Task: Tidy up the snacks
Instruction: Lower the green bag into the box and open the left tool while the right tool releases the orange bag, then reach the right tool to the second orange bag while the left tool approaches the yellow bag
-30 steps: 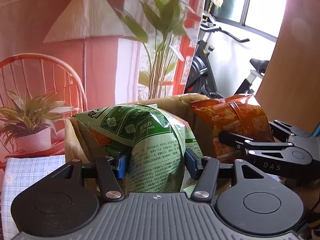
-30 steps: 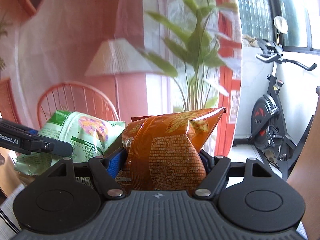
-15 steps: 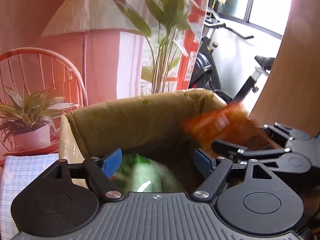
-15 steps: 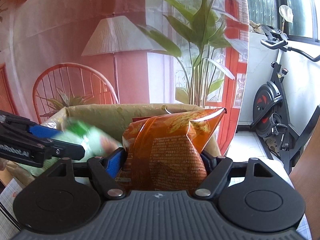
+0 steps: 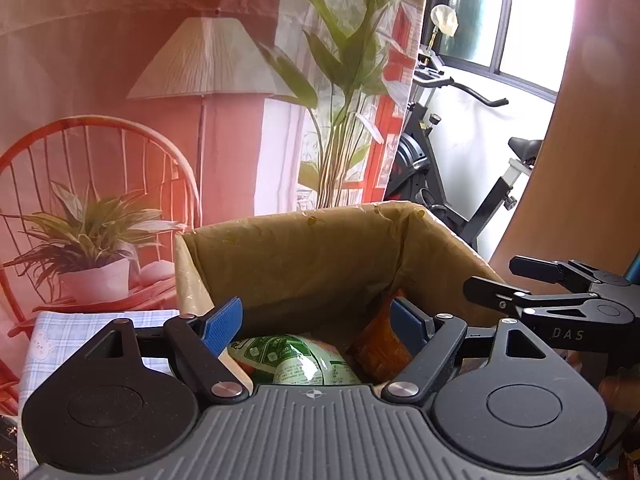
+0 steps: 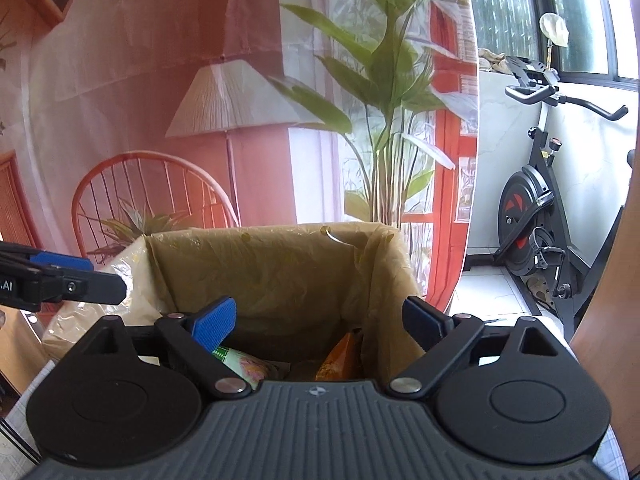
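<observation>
Both grippers, left (image 5: 316, 320) and right (image 6: 320, 318), have just spread wide, empty; green bag (image 5: 288, 364) and orange bag (image 5: 378, 350) lie in the box (image 5: 320, 248). "DAS" reads on right gripper.

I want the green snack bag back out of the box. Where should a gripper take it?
Probably from above, on the green snack bag's puffed top: it lies low in the lined box, whose walls block the sides, with the orange bag beside it.

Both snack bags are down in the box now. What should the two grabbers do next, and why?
Probably pull both back from the box. The green bag and orange bag lie inside, and the left gripper and right gripper, jaws just opened, hold nothing.
</observation>
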`<state>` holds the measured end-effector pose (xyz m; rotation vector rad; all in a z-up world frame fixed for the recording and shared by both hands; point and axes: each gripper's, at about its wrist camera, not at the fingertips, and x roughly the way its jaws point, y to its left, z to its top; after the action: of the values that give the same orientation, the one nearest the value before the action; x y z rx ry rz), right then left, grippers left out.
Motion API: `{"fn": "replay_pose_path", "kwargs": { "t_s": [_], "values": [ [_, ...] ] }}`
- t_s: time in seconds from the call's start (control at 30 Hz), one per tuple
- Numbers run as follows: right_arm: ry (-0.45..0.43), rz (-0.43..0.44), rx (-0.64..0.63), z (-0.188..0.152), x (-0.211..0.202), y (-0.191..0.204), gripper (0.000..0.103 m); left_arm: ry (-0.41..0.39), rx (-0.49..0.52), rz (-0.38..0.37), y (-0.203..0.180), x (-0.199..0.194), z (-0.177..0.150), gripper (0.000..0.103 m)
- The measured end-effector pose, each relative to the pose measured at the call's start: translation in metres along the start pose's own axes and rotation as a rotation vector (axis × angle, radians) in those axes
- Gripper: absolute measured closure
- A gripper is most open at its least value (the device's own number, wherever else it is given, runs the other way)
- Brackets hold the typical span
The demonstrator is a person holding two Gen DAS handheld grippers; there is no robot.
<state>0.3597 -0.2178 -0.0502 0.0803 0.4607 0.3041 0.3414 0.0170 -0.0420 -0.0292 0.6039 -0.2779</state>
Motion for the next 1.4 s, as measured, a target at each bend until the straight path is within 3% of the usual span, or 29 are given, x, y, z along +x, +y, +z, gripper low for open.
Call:
{"fn": "replay_pose_path", "kwargs": {
  "t_s": [0.33,0.47,0.73,0.8,0.97,1.17,1.4],
  "values": [
    [-0.051,-0.01,0.078,-0.021,-0.054,-0.006,0.011,-0.1,0.006,-0.009,-0.001,-0.051,-0.023,0.02],
    [-0.067,-0.017,0.089,-0.034,-0.073,-0.003,0.011,-0.116,-0.006,-0.023,0.0,-0.065,-0.037,0.011],
    [-0.064,-0.014,0.152,-0.072,-0.097,-0.001,0.011,-0.149,-0.076,0.052,0.018,-0.087,-0.07,0.011],
    [-0.06,-0.023,0.151,-0.083,-0.097,0.001,0.011,-0.146,-0.099,0.077,0.023,-0.087,-0.077,0.011],
    [-0.01,-0.063,0.126,-0.108,-0.09,0.009,0.011,-0.116,-0.148,0.022,0.029,-0.08,-0.097,0.011],
    [0.026,-0.086,0.164,-0.124,-0.082,0.003,0.011,-0.078,-0.108,0.061,0.02,-0.068,-0.12,0.011],
    [0.067,-0.114,0.189,-0.133,-0.07,-0.007,0.011,-0.041,-0.123,0.042,0.021,-0.055,-0.127,0.012]
  ]
}}
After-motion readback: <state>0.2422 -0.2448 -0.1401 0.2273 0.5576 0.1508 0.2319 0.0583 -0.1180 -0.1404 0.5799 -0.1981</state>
